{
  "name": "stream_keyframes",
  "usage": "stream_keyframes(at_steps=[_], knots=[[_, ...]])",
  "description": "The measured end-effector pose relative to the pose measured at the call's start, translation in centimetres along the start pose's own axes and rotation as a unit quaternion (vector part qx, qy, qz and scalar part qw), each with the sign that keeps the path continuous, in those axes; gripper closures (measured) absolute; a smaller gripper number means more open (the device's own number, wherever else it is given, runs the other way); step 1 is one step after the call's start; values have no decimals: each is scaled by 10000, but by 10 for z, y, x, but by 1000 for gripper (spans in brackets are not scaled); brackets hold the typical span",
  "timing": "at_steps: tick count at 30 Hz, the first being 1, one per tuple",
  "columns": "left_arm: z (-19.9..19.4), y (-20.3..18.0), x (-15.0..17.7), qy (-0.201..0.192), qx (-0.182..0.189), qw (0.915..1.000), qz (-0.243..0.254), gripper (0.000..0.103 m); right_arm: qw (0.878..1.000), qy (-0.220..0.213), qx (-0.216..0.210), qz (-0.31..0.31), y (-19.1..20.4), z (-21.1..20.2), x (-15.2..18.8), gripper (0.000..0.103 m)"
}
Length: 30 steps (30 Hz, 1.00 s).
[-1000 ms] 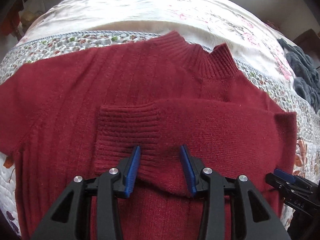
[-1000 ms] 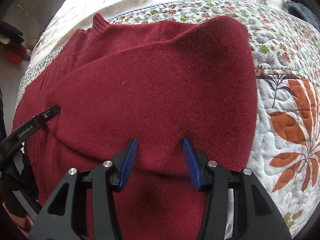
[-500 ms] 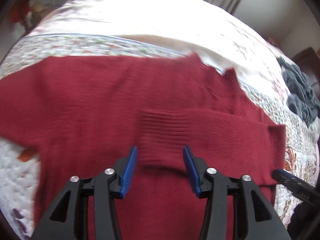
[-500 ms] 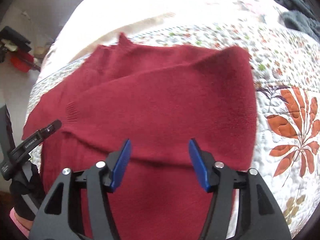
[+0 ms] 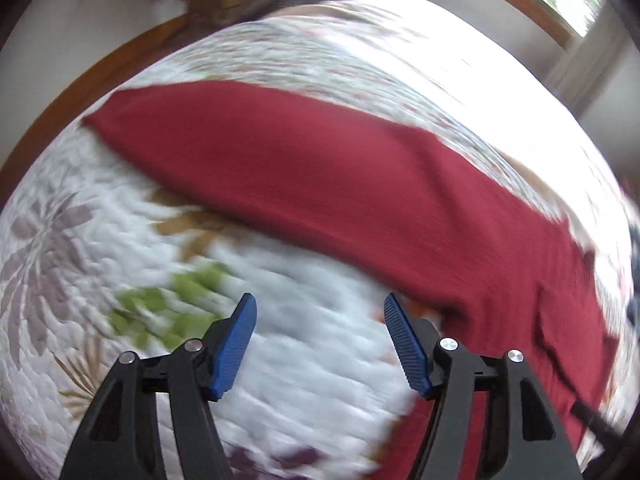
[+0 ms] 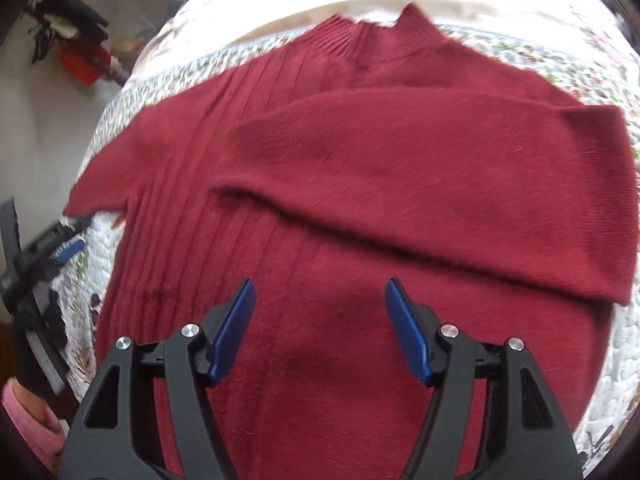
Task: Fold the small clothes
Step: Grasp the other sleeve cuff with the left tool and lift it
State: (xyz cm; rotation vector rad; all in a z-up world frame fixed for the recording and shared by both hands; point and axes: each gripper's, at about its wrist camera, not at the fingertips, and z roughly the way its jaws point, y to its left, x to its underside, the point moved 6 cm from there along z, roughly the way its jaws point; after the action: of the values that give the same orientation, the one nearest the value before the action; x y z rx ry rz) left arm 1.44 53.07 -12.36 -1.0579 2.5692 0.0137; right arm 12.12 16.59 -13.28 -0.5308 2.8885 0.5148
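Dark red ribbed knit sweater (image 6: 360, 208) lies flat on the quilted floral bed (image 5: 100, 240), one sleeve (image 6: 460, 184) folded across the chest, the other (image 5: 304, 168) stretched straight out. Left hand-held gripper (image 5: 318, 322) over bare quilt beside that sleeve, released, empty. Right hand-held gripper (image 6: 318, 308) over the sweater's lower body, released, empty

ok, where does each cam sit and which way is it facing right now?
Left wrist: on the left tongs, open, looking down over the floral quilt toward the unfolded sleeve; only its own fingers show.
Right wrist: on the right tongs, open, facing the sweater body, folded sleeve and collar; left tongs and a pink cuff show at left.
Shared: the red sweater, the quilt.
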Motion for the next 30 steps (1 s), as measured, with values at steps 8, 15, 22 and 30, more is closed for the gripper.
stream_keyframes(at_steps=[8,15,22,30], knots=[[28,106,-62,-299,218,9897,-1384,36,9998,94,185,73,0,20,11,36],[46,128,-100,-371,434,9834,-1725,36,9990,44,447,-2,2,26,13,32],[56,133,-122,-475,223,9854,-1619,42,9988,-1,481,10,0,26,11,32],[39,115,-131,-745,153,9904,-1157,88,9986,3,507,157,0,22,13,33]])
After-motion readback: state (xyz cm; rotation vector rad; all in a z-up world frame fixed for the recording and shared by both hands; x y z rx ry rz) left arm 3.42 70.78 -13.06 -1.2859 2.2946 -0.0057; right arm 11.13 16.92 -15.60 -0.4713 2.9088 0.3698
